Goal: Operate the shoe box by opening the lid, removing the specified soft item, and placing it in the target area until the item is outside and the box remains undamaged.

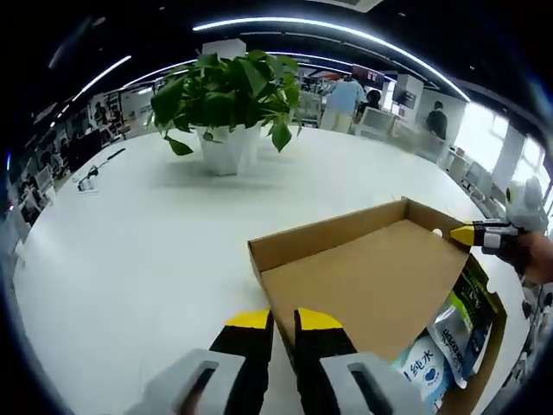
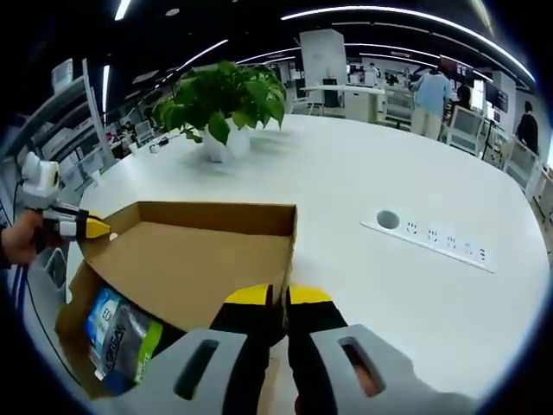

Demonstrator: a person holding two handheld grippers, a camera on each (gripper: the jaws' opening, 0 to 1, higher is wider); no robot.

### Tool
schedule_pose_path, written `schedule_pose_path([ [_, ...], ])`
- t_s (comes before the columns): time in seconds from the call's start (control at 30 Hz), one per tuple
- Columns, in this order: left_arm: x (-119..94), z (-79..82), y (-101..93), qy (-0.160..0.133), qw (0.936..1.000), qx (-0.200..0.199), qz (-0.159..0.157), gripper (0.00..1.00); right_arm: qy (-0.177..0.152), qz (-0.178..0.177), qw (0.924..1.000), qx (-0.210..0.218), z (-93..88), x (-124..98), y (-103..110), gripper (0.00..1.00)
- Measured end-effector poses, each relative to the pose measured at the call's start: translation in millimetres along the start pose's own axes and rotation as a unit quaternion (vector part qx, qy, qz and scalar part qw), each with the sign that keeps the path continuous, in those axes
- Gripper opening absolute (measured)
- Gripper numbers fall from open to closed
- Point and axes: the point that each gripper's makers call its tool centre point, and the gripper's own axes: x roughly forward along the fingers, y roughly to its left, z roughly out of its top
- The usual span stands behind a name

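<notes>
a brown corrugated cardboard shoe box (image 1: 371, 277) sits on a smooth, round-edged white worktop (image 1: 138, 251), its hinged lid (image 2: 186, 259) raised so the plain matte inner face shows in both views. in the left gripper view the left hand-held gripper (image 1: 283, 322), black jaws tipped yellow, is clenched on the near corner of the lid, the jaws close together with the cardboard edge between them. in the right gripper view the right hand-held gripper (image 2: 276, 298) is likewise clamped on the opposite corner of the lid edge, its yellow tips nearly touching. each gripper also appears at the far corner of the box in the other's view, held by a person's hand (image 2: 22, 238). under the raised lid, inside the box, lie glossy soft plastic packets (image 1: 449, 341): a white and blue one beside a dark one with green trim, crinkled and shiny. beyond the box stands a leafy green potted plant (image 1: 226, 95) in a white faceted pot. a flat white power strip (image 2: 432, 235) with a round opening is set into the worktop right of the box in the right gripper view.
</notes>
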Motion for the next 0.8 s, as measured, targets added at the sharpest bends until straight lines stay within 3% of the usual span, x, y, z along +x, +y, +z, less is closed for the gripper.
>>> schedule_pose_path([
  [0.33, 2.7, -0.1, -0.5, 0.002, 0.9995, -0.031, -0.007, 0.1, 0.019, 0.008, 0.9994, 0.026, -11.9, 0.6, 1.8, 0.06],
  [0.57, -3.1, 4.8, -6.0, -0.009, 0.9999, 0.002, -0.014, 0.13, 0.012, 0.011, 0.9992, 0.037, -12.3, -8.4, 1.1, 0.13],
  [0.8, -19.6, 17.5, -7.4, -0.046, 0.9989, -0.002, -0.013, 0.13, 0.0, 0.008, 0.9993, 0.038, -3.0, -23.4, -4.0, 0.16],
])
